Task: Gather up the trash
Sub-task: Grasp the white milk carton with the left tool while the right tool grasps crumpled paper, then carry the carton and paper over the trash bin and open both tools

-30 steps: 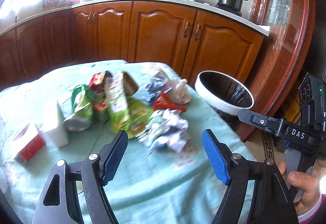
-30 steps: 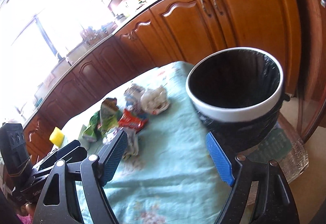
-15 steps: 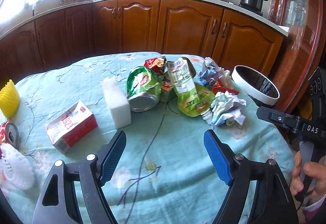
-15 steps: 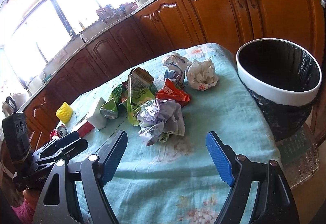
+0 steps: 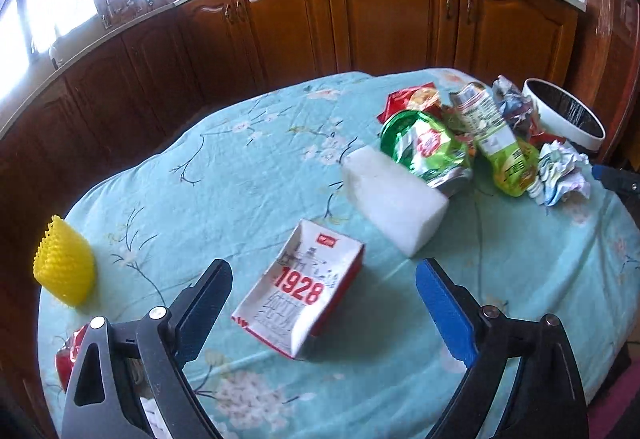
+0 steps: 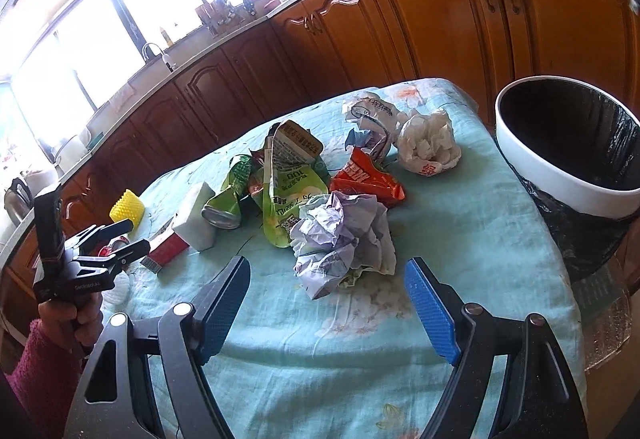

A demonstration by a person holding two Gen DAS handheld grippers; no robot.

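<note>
Trash lies on a table with a teal floral cloth (image 5: 240,175). My left gripper (image 5: 324,299) is open, its fingers either side of a red and white carton (image 5: 304,291). A white foam block (image 5: 394,199), green can (image 5: 428,147) and green pouch (image 5: 500,151) lie beyond. My right gripper (image 6: 326,299) is open just before a crumpled paper ball (image 6: 344,239). Behind it lie a red wrapper (image 6: 368,179), a white crumpled bag (image 6: 430,147) and the pouch (image 6: 288,175). The white bin with black liner (image 6: 568,175) stands right of the table.
A yellow mesh cup (image 5: 64,271) stands at the table's left edge, with a red can (image 5: 70,355) near it. Wooden kitchen cabinets (image 6: 440,19) run behind the table. The left gripper also shows in the right wrist view (image 6: 120,243), held by a hand.
Both grippers have swung left, away from the bin. The left one now frames the red and white carton; the right one now frames the crumpled paper ball. Both stayed open.
</note>
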